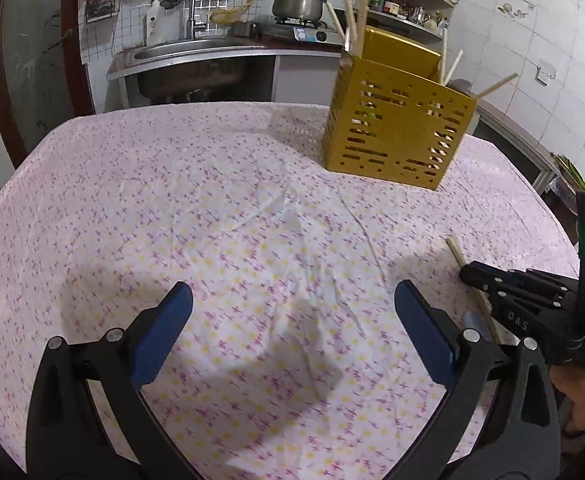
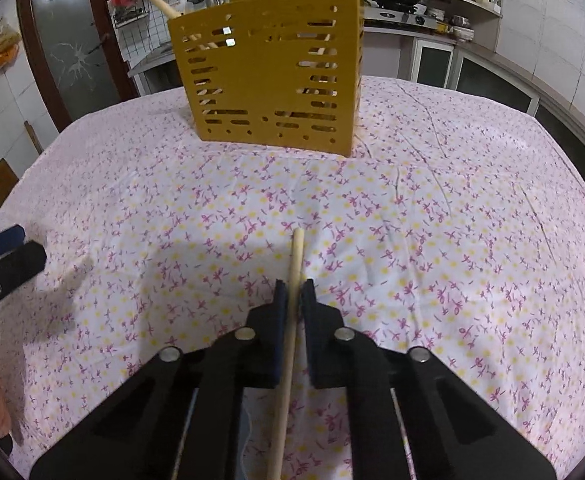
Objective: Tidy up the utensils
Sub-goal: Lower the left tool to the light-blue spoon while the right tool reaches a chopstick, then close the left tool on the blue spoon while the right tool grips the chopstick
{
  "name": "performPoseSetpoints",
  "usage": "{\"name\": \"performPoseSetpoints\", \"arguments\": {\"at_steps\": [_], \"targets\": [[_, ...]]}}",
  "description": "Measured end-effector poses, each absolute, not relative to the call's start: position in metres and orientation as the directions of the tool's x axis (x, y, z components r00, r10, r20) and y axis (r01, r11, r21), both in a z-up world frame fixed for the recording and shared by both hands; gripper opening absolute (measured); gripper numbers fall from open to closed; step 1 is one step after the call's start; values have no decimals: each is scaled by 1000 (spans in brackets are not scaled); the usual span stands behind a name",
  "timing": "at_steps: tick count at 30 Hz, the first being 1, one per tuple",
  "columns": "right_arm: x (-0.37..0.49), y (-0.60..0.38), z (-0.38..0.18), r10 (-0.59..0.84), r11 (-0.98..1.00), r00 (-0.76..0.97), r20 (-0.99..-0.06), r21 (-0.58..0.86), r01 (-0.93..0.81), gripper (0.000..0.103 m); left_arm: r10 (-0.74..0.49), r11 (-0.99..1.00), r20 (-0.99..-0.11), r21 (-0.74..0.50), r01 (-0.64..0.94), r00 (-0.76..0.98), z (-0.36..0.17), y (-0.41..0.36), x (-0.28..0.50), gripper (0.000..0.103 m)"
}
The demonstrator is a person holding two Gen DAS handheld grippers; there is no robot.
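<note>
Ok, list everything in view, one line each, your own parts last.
utensil holder: one, yellow, slotted, far side of table, sticks standing in it
chopstick: one, pale wood, lying on the cloth, clamped in right gripper
tablecloth: one, white with pink and yellow flowers, covers table
pot: one, steel, on stove behind
sink: one, steel, back counter
left gripper: open, empty, over cloth
right gripper: shut on chopstick

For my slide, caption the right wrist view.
Right gripper shut on a chopstick before the yellow holder.
</note>
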State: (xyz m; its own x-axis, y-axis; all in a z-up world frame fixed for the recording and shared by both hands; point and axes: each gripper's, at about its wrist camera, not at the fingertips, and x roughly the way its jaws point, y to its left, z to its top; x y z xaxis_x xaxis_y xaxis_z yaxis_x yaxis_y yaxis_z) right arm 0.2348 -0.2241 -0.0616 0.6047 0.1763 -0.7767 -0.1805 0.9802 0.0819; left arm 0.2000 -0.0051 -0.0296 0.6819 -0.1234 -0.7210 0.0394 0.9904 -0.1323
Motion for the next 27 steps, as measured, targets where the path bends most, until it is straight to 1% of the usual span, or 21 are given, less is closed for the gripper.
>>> {"name": "performPoseSetpoints", "arguments": {"at_steps": [4, 8, 14, 17, 19, 21, 22, 24, 27], "targets": [[237, -234, -57, 205, 977, 608, -767, 127, -170, 6, -124, 991, -725, -119, 54, 677, -27, -20, 197, 98], [237, -249, -49, 202, 979, 622, -756, 136, -151, 5, -136, 990, -738, -125, 64, 661, -27, -37, 194, 98], [235, -271, -40, 193, 981, 643, -741, 127, -149, 5, -170, 985, -757, -152, 83, 631, -29, -65, 190, 97], [234, -282, -37, 183, 982, 647, -741, 113, -149, 5, -192, 981, -770, -175, 88, 609, -32, -77, 188, 96], [234, -292, -36, 170, 984, 648, -743, 98, -147, 5, -215, 976, -781, -190, 105, 587, -35, -88, 187, 90], [233, -304, -37, 154, 987, 650, -744, 88, -133, 5, -225, 974, -793, -193, 117, 566, -39, -97, 187, 74], [232, -310, -38, 155, 987, 650, -744, 97, -124, 5, -227, 974, -807, -194, 118, 545, -43, -105, 188, 71], [231, -322, -41, 158, 987, 652, -742, 114, -109, 5, -231, 973, -822, -204, 111, 520, -49, -113, 190, 62], [227, -332, -44, 156, 988, 654, -740, 121, -98, 5, -230, 973, -842, -210, 97, 488, -59, -125, 194, 59]]}}
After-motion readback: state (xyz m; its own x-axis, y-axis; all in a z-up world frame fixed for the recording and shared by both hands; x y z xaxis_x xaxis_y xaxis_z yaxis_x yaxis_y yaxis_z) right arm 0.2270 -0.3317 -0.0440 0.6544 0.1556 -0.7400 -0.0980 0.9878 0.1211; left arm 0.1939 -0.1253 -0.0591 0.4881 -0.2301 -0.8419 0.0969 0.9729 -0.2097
